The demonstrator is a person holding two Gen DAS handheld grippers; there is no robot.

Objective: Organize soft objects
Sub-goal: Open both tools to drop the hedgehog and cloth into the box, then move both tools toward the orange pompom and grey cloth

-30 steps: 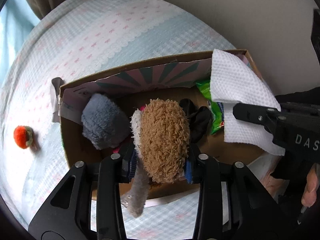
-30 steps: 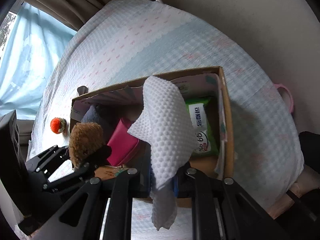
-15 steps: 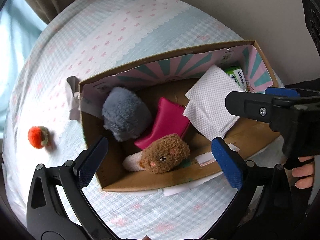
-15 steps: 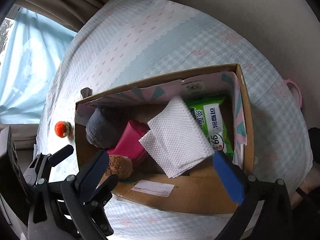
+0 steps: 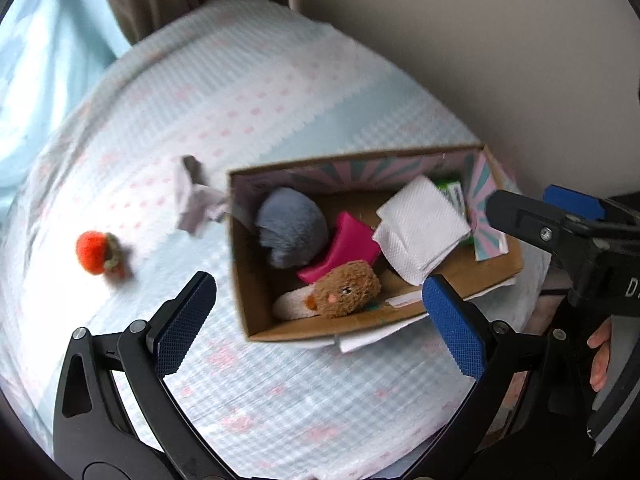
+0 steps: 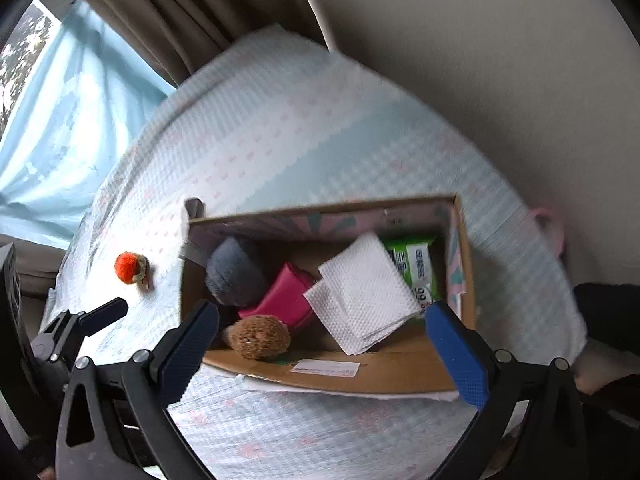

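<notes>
The soft objects are gathered in a cardboard box (image 5: pixel 256 312) set on a bed covered with a pale blue and pink checked blanket (image 5: pixel 260 92). The left tongs (image 5: pixel 320 312) are held above the box's near edge, pointed steeply downward, spread wide with nothing between the blue pads. The right tongs (image 6: pixel 324 340) are posed likewise, wide and empty. A plain wall (image 6: pixel 480 60) and curtains (image 6: pixel 60 140) are seen behind the bed. Inside the box a brown plush (image 5: pixel 346 290) is laid near the front wall, with a grey fluffy toy (image 5: pixel 290 232), a pink pouch (image 5: pixel 346 246), a folded white cloth (image 5: pixel 420 230) and a green wipes pack (image 6: pixel 414 270). An orange toy (image 5: pixel 96 252) is left on the blanket, apart from the box.
</notes>
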